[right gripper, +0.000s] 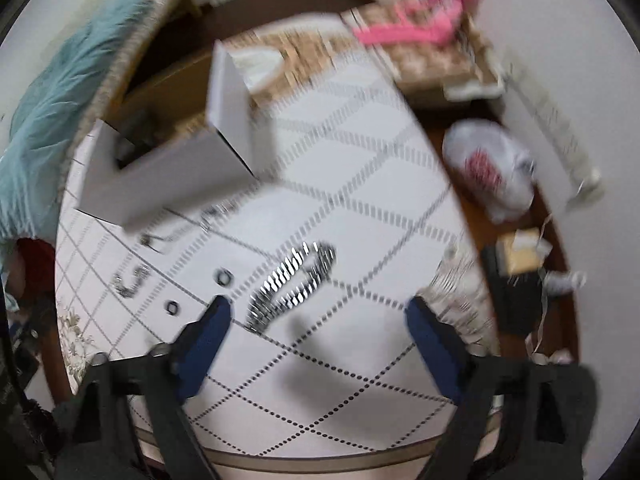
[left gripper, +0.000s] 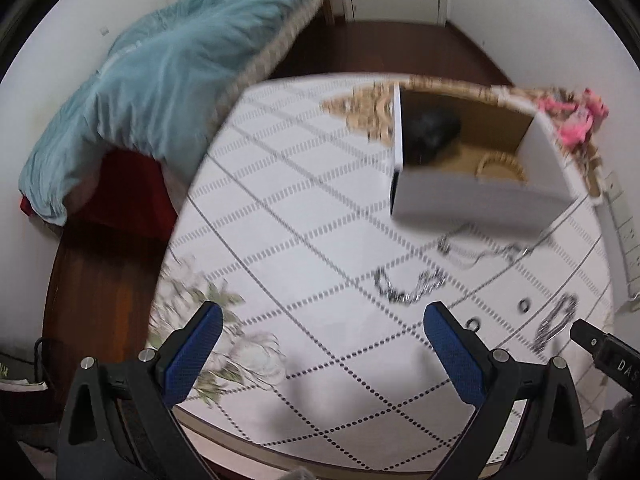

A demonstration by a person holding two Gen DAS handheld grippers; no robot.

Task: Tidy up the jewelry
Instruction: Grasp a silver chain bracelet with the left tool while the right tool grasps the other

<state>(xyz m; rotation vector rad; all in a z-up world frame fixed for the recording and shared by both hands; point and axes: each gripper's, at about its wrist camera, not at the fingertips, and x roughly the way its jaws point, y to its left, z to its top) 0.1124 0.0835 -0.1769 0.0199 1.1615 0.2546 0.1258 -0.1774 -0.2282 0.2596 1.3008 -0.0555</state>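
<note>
White patterned tablecloth [right gripper: 360, 216] is strewn with chains [right gripper: 292, 280]; open box [left gripper: 476, 168] nearby; both grippers [left gripper: 324, 344] [right gripper: 316, 332] are held released, empty.

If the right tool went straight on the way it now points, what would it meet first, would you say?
Probably the silver chain bracelet lying on the tablecloth, just ahead of the right tool, whose jaws stand open and empty. The blur leaves depth uncertain.

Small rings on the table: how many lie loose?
2. One ring lies nearer the white box; the other ring lies nearer the table's front edge. Blur or the box may hide others.
</note>
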